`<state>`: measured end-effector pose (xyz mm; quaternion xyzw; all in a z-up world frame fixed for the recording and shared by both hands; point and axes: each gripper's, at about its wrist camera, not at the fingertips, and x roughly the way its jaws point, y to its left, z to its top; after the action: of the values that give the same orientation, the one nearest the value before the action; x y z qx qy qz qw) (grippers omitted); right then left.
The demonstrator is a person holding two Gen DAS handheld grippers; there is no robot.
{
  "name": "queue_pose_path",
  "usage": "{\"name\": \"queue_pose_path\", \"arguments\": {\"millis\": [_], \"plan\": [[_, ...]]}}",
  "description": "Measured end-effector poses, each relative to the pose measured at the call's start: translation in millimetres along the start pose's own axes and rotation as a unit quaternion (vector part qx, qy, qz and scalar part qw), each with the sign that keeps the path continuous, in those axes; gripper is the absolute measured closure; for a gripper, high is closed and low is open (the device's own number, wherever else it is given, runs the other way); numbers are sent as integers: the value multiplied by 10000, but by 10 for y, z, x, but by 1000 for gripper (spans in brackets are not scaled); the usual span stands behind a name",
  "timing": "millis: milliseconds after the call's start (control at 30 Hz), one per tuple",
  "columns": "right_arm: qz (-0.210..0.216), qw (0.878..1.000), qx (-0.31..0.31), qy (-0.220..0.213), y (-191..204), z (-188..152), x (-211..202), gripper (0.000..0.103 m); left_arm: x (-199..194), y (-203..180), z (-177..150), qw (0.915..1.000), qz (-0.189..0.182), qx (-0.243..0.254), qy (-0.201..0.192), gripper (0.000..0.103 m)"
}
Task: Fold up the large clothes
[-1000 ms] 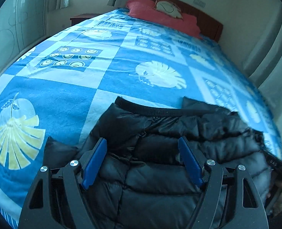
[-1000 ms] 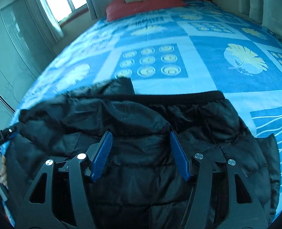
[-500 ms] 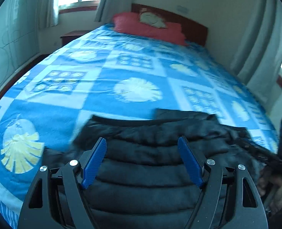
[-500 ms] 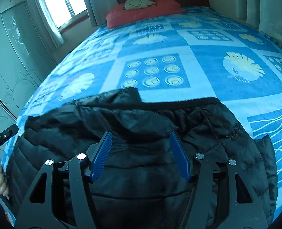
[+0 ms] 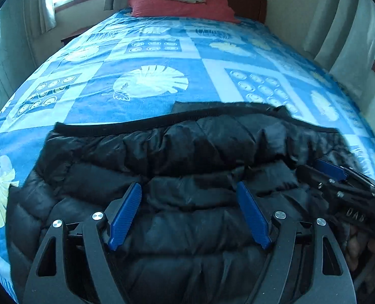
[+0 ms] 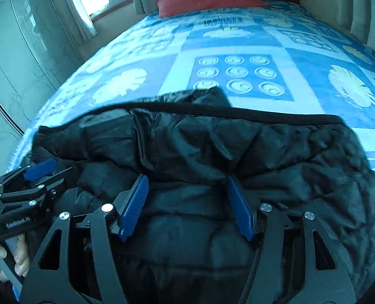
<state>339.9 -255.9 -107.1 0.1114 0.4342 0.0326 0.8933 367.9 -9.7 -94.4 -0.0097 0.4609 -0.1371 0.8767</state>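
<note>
A black puffer jacket lies spread across the near end of the bed, its ribbed hem band facing the headboard. It also fills the lower right wrist view. My left gripper is open, blue pads wide apart, hovering over the jacket's middle. My right gripper is open over the jacket too. Each gripper shows in the other's view: the right one at the far right, the left one at the far left.
The bed has a blue patterned cover and red pillows against a wooden headboard. A window and curtains stand at the left, more curtains at the right. A wardrobe door is left of the bed.
Both grippers have swung toward each other over the jacket, so each now sees the other closer. The jacket's hem lies flatter and more spread. Both grippers stay open.
</note>
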Motion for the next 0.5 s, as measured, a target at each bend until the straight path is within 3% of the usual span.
{"name": "queue_pose_path", "arguments": {"millis": [67, 167, 267, 333, 400, 500], "plan": [[-168, 9997, 16, -156, -160, -30, -192, 40, -235, 201, -63, 9997, -29, -156, -209, 27], [-587, 9982, 113, -83, -450, -90, -241, 40, -389, 581, -147, 9975, 223, -548, -377, 27], [-447, 9980, 442, 33, -657, -186, -96, 39, -271, 892, -220, 9946, 64, -1004, -244, 27], [-533, 9980, 352, 12, -629, -206, -9, 38, -177, 849, -260, 9960, 203, -826, -283, 27], [-660, 9976, 187, 65, -548, -207, 57, 29, -61, 732, -266, 9971, 524, -500, -235, 26], [-763, 9970, 93, 11, -495, -209, -48, 29, -85, 708, -236, 9971, 633, -372, -189, 26]]}}
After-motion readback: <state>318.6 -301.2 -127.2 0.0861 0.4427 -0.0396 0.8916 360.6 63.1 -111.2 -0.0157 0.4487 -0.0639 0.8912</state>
